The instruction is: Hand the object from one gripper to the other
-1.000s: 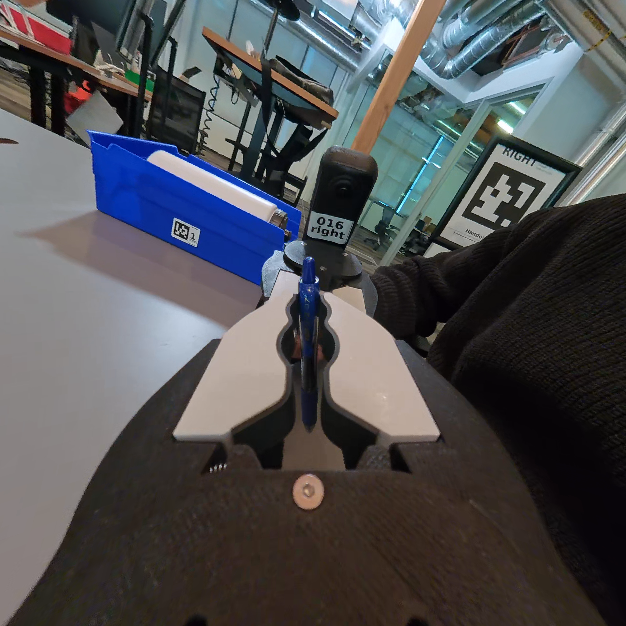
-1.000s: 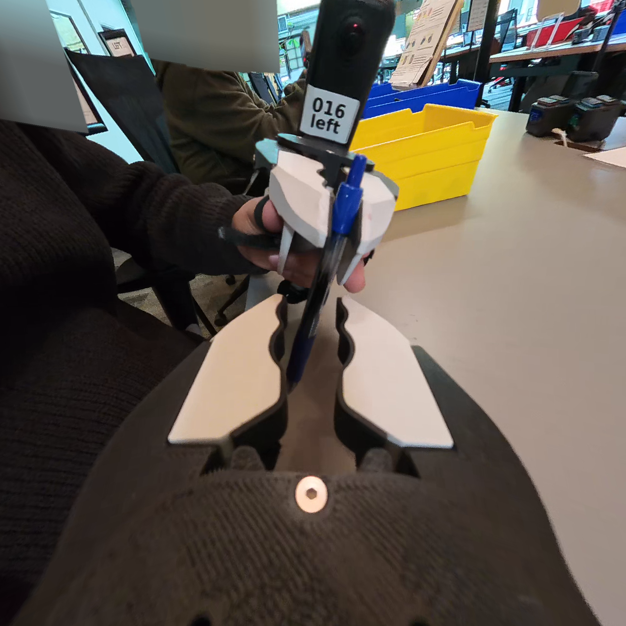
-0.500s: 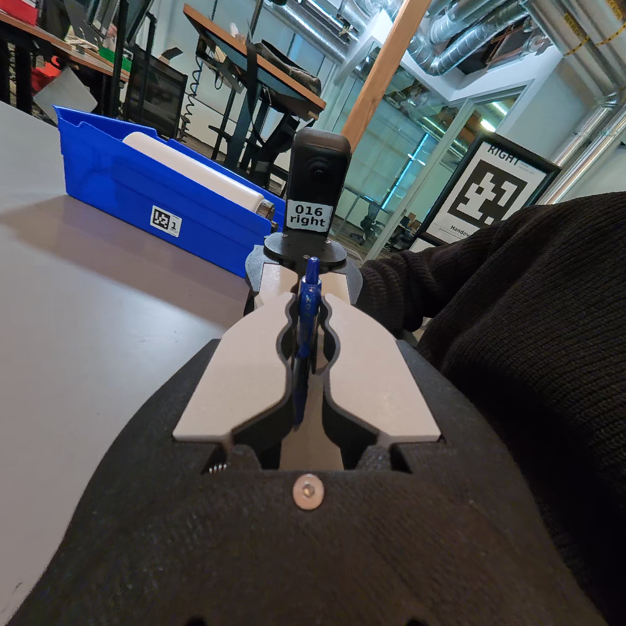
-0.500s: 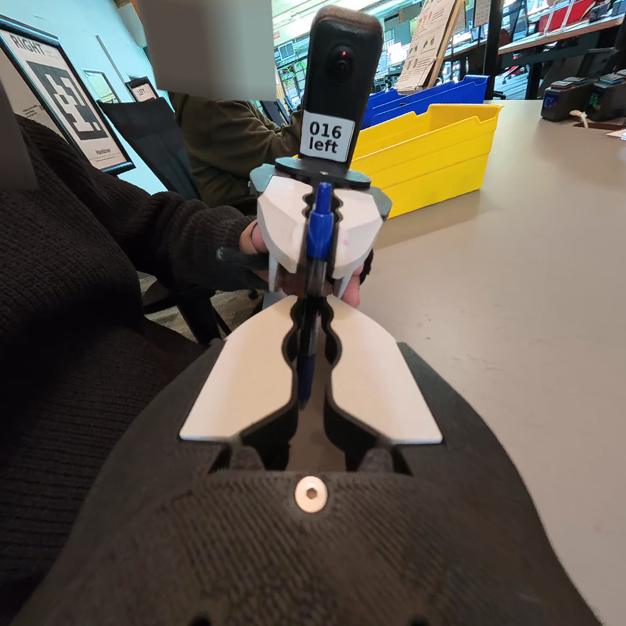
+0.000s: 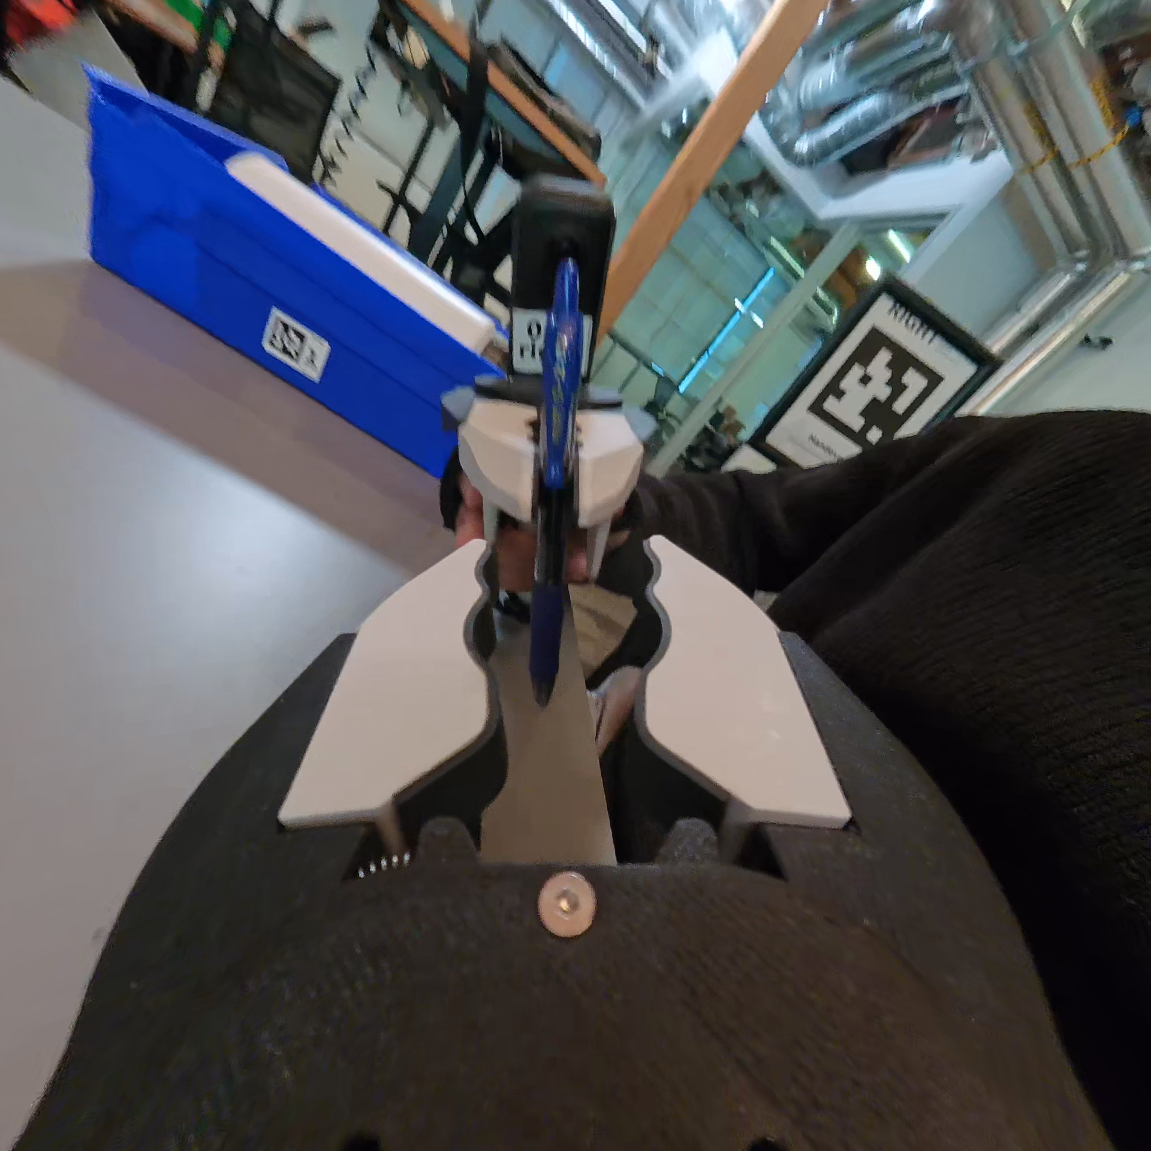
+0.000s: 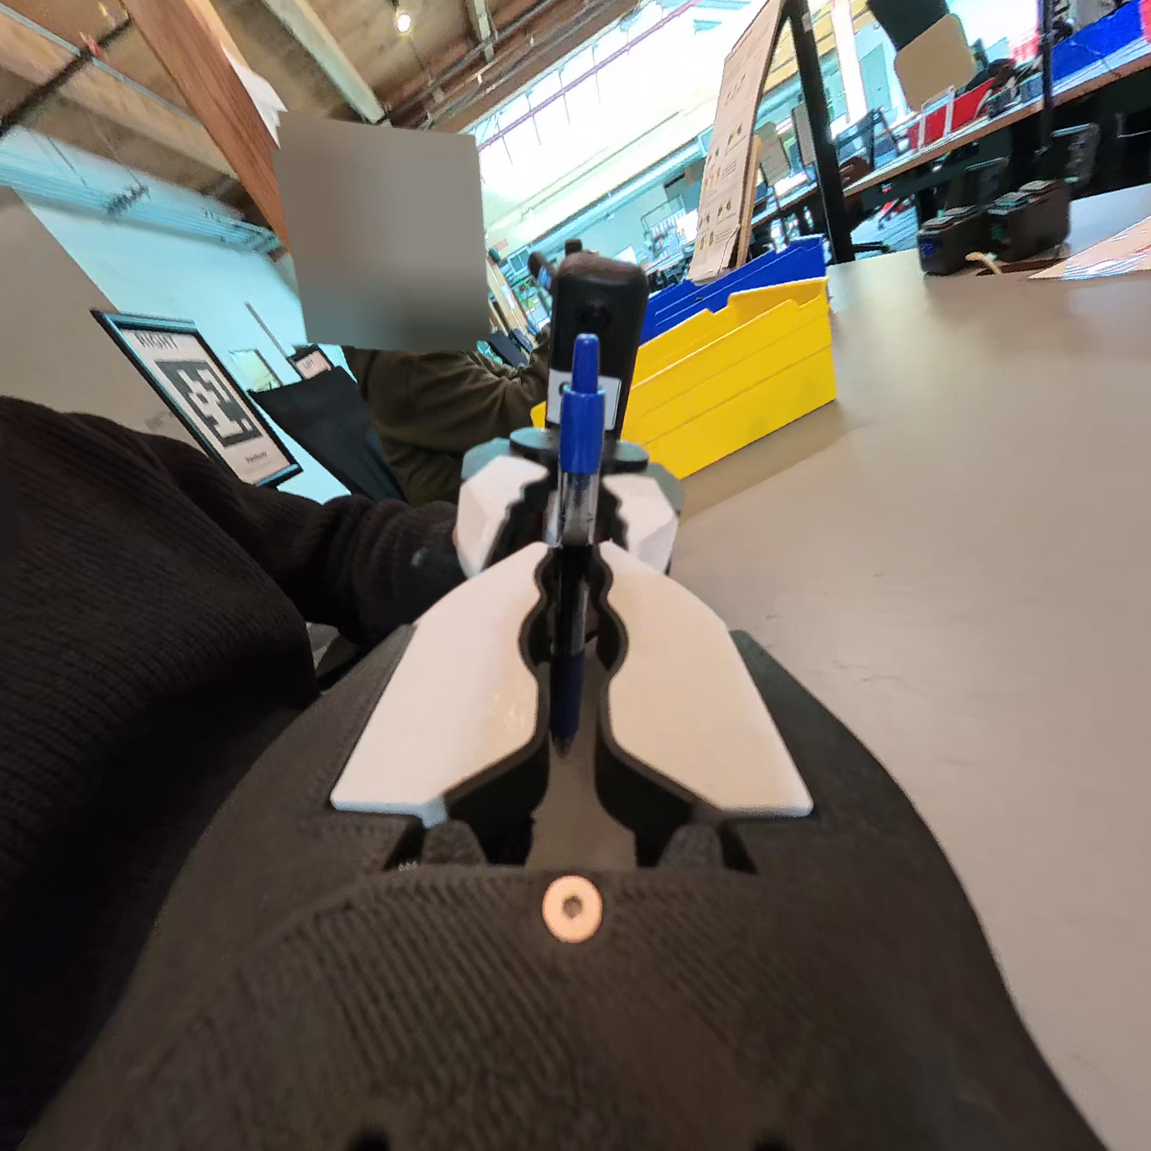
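A blue pen [image 6: 579, 423] stands upright, tip down, clamped between the fingers of my right gripper [image 6: 574, 554], which is shut on its lower barrel. My left gripper [image 5: 565, 554] is open, with a wide gap between its white fingers [image 5: 405, 685]. The pen [image 5: 557, 386] shows there too, with its tip hanging in that gap and touching neither finger. The right gripper [image 5: 554, 498] faces me just beyond in the left wrist view. The left gripper [image 6: 570, 517] sits open right behind the pen in the right wrist view. Both are held above the grey table's near edge [image 5: 156, 592].
A blue bin [image 5: 218, 274] holding a white roll [image 5: 349, 249] stands on the table to the left. A yellow bin [image 6: 735, 374] and another blue bin [image 6: 735, 293] stand behind the grippers. Black devices [image 6: 996, 230] sit farther back. Dark sleeves [image 5: 934, 623] and a seated person [image 6: 436, 398] are close by. The grippers are tip to tip, or close to it.
The right gripper shut on the pen while the left still held it. The left gripper has since opened and let go. The two grippers have drawn slightly apart.
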`<state>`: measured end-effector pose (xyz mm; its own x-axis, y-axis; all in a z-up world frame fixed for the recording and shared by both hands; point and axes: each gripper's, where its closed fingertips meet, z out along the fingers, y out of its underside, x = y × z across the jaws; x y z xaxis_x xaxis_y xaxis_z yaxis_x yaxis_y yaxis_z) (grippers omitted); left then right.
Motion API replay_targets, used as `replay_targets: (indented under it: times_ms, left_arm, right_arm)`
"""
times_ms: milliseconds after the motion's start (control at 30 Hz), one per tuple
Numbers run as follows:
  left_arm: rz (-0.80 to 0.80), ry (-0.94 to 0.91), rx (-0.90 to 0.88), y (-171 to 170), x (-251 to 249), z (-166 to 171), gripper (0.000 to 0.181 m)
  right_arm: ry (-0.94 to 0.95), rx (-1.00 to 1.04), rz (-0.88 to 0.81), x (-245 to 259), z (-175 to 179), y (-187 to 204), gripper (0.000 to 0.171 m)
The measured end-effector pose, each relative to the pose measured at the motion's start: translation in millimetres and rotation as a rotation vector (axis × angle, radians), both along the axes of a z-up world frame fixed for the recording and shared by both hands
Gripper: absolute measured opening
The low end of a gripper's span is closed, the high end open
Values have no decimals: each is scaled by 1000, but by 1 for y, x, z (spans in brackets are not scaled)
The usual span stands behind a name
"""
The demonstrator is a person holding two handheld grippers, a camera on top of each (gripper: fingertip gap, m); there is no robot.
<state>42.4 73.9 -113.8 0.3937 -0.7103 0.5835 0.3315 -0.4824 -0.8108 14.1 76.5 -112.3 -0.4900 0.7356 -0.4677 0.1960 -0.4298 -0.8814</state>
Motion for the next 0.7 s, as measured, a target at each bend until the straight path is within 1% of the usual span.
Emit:
replay_targets:
  times_ms: [67, 133, 333, 400, 433, 667, 700]
  left_arm:
    - [-45, 63, -38, -3, 10, -14, 40]
    - [-58, 116, -38, -4, 18, -24, 34]
    - [-52, 134, -55, -3, 24, -35, 30]
    - [-65, 118, -61, -5, 24, -35, 21]
    - [-77, 109, -59, -6, 25, -34, 13]
    - [-91, 115, -51, -8, 26, -32, 12]
    - [-92, 105, -51, -8, 26, -31, 12]
  right_arm:
    - [4, -26, -11, 0, 2, 5, 10]
    - [6, -48, -13, 1, 3, 7, 10]
    - [9, -65, 1, 0, 4, 4, 10]
    - [10, -65, 5, 0, 5, 2, 10]
    - [10, -66, 6, 0, 5, 2, 10]
    - [11, -98, 28, 1, 6, 1, 11]
    - [5, -98, 25, 0, 5, 1, 17]
